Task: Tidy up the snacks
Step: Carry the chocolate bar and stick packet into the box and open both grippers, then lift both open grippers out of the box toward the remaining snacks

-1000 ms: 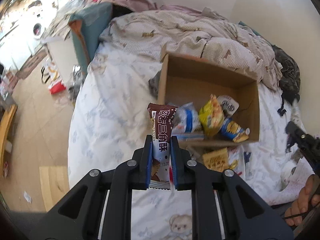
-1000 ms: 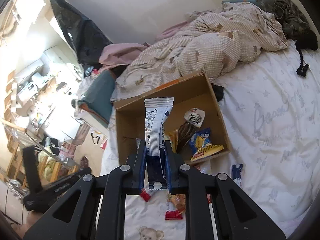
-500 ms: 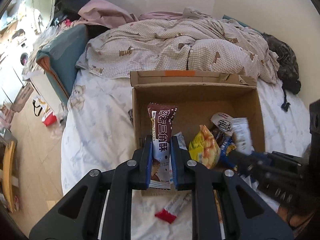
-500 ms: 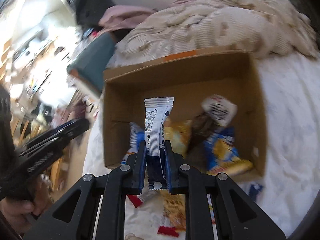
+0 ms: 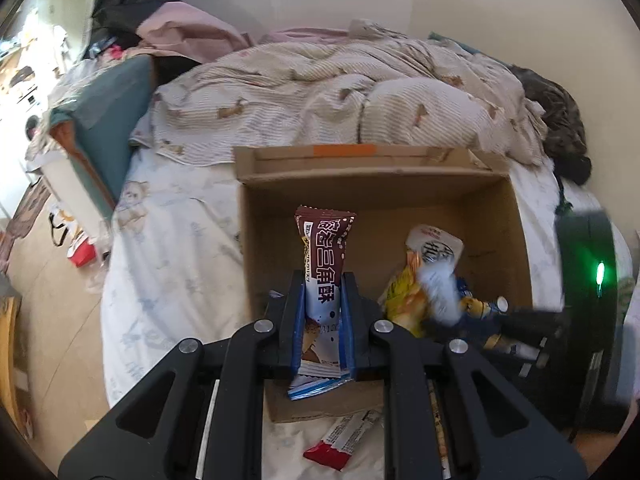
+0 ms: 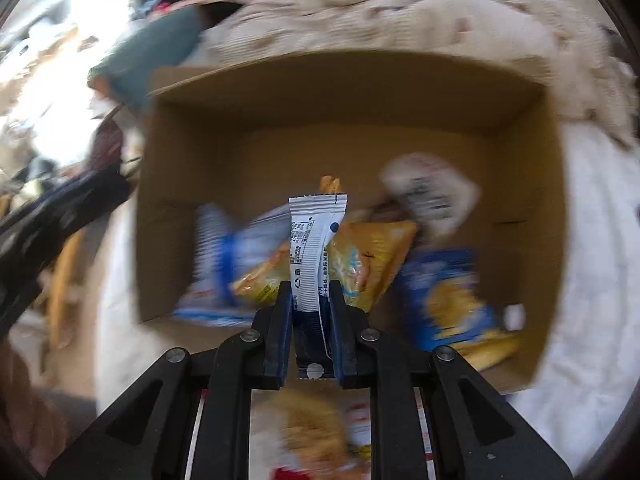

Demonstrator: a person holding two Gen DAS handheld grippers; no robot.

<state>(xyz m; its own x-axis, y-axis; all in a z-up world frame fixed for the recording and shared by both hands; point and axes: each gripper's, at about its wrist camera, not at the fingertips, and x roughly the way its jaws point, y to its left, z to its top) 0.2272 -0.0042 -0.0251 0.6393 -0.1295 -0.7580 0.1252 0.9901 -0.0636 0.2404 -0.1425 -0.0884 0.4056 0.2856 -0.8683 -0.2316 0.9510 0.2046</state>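
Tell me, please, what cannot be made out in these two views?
- Right wrist view: box contents, such as the blue bag, are motion-blurred; labels unreadable.
- Left wrist view: the right tongs are a blur, hiding snacks behind.
- Left wrist view: the red wrapper is partly hidden by the left tongs.

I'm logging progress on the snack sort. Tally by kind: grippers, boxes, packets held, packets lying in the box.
Grippers: 2 (left gripper, right gripper)
Cardboard box: 1
Held packets: 2 (brown packet, white packet)
Packets lying in box: 4 (blue-white packet, yellow packet, white-topped packet, blue-yellow packet)
Total: 9
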